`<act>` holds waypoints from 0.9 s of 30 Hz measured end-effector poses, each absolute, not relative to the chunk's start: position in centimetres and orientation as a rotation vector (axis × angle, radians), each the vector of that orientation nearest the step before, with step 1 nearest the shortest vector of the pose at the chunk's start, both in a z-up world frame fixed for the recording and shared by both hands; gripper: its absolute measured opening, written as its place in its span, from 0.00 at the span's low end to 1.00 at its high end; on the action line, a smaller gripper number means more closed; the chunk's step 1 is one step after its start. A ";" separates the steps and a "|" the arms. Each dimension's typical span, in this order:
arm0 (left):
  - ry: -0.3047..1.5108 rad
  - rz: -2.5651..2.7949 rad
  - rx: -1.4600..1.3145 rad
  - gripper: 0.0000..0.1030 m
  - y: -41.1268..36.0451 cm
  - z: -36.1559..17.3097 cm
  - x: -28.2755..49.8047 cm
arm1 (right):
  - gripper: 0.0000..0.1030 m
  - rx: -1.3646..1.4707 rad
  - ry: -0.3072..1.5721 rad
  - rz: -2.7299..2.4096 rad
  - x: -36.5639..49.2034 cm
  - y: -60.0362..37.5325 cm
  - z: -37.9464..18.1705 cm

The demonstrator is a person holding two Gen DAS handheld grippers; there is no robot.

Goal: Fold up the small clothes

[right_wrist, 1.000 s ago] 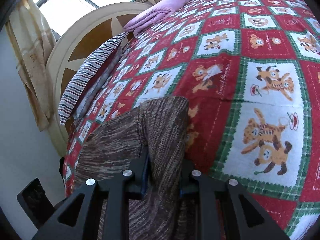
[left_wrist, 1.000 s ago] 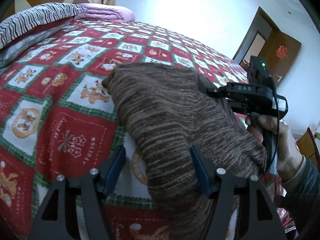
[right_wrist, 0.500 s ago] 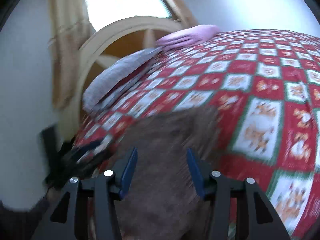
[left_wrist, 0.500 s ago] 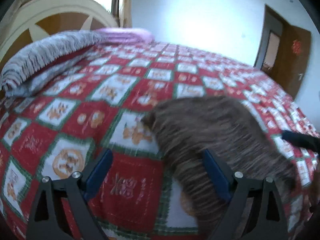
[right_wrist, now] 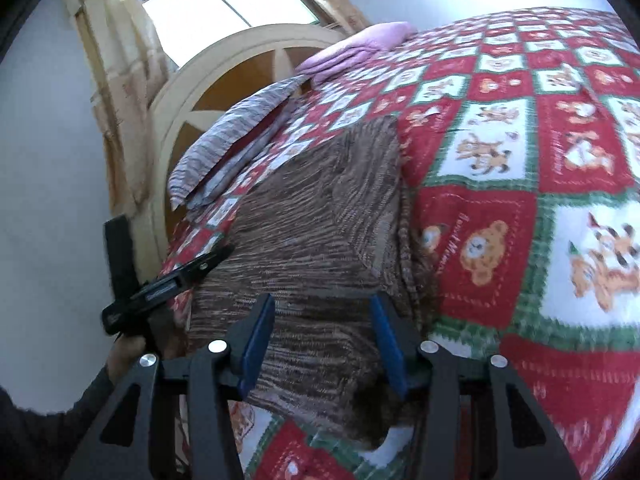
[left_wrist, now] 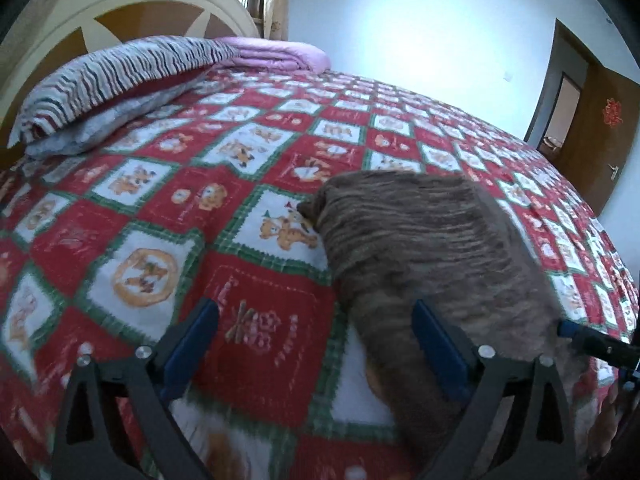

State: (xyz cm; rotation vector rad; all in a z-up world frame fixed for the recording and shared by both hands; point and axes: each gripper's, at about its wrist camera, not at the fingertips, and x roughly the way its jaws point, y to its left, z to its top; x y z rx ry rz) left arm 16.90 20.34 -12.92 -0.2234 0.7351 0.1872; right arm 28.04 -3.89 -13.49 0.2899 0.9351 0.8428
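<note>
A brown striped knit garment (left_wrist: 424, 248) lies folded on the red and white patterned bedspread (left_wrist: 256, 332) near the bed's front edge; it also shows in the right wrist view (right_wrist: 312, 248). My left gripper (left_wrist: 316, 340) is open, its jaws wide apart above the bedspread beside the garment's left edge. My right gripper (right_wrist: 320, 340) is open just above the garment's near end, holding nothing. The left gripper also shows in the right wrist view (right_wrist: 176, 276) at the garment's left side. The tip of the right gripper shows in the left wrist view at the far right (left_wrist: 592, 342).
A striped folded quilt (left_wrist: 116, 80) and a pink folded blanket (left_wrist: 276, 52) lie by the cream headboard (left_wrist: 120, 4). A brown door (left_wrist: 592, 128) stands at the right wall. A window with curtains (right_wrist: 120, 60) is behind the headboard.
My right gripper has let go of the garment and opened. Both grippers have drawn back from it, and the left one has shifted left off the garment. The garment lies flat.
</note>
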 end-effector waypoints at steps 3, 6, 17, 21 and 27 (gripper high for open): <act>0.669 0.188 -0.188 0.98 19.1 -10.5 14.8 | 0.51 0.208 0.850 0.824 25.0 -3.7 -10.3; 0.625 0.203 -0.155 1.00 18.1 -8.4 14.0 | 0.51 0.107 0.738 0.782 22.2 -3.0 -7.0; 0.540 0.167 -0.121 1.00 16.5 -4.5 12.3 | 0.61 -0.010 0.559 0.656 17.8 -3.0 -1.8; 0.539 0.169 -0.121 1.00 16.4 -4.5 12.2 | 0.61 -0.018 0.554 0.650 17.4 -3.1 -1.9; 0.551 0.174 -0.113 1.00 16.2 -4.8 12.3 | 0.61 -0.007 0.567 0.640 17.1 -3.4 -2.3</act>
